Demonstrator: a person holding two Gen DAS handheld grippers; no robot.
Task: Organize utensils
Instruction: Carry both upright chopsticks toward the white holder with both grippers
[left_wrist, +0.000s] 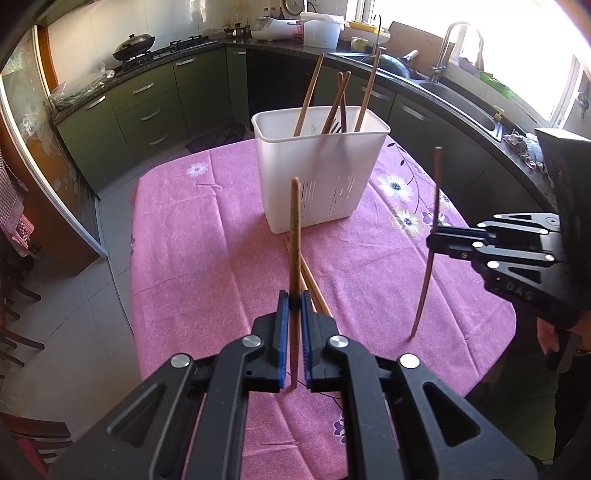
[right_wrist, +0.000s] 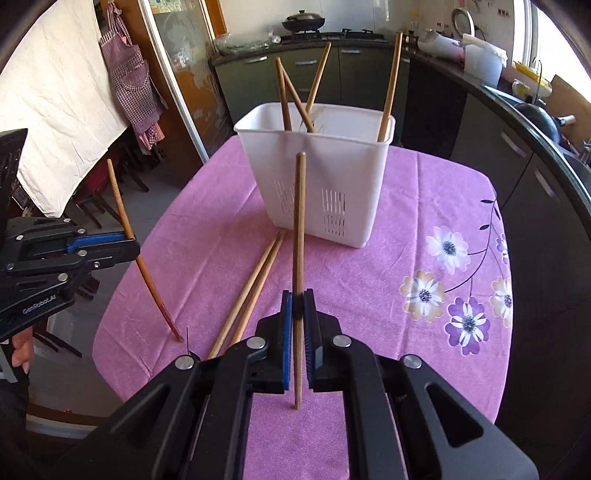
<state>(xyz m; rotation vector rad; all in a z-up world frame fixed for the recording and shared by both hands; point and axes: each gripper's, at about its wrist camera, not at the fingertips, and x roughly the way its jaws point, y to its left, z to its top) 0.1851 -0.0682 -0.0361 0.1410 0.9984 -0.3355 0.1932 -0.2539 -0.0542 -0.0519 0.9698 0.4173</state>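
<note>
A white slotted basket (left_wrist: 321, 173) (right_wrist: 332, 166) stands on the pink tablecloth with several wooden chopsticks leaning in it. My left gripper (left_wrist: 294, 302) (right_wrist: 133, 245) is shut on one upright chopstick (left_wrist: 294, 229) (right_wrist: 118, 199), its lower tip near the cloth. My right gripper (right_wrist: 298, 306) (left_wrist: 434, 242) is shut on another upright chopstick (right_wrist: 300, 206) (left_wrist: 437, 177), held above the table to the right of the left one. Two loose chopsticks (right_wrist: 255, 284) (left_wrist: 314, 291) lie side by side on the cloth between the grippers and the basket.
The table (left_wrist: 192, 240) (right_wrist: 424, 229) has a pink flowered cloth and rounded edges. Green kitchen cabinets (left_wrist: 147, 110) and a counter with a sink (left_wrist: 461, 96) curve behind it. Chairs (right_wrist: 96, 206) and a hanging checked apron (right_wrist: 133, 81) are off the left side.
</note>
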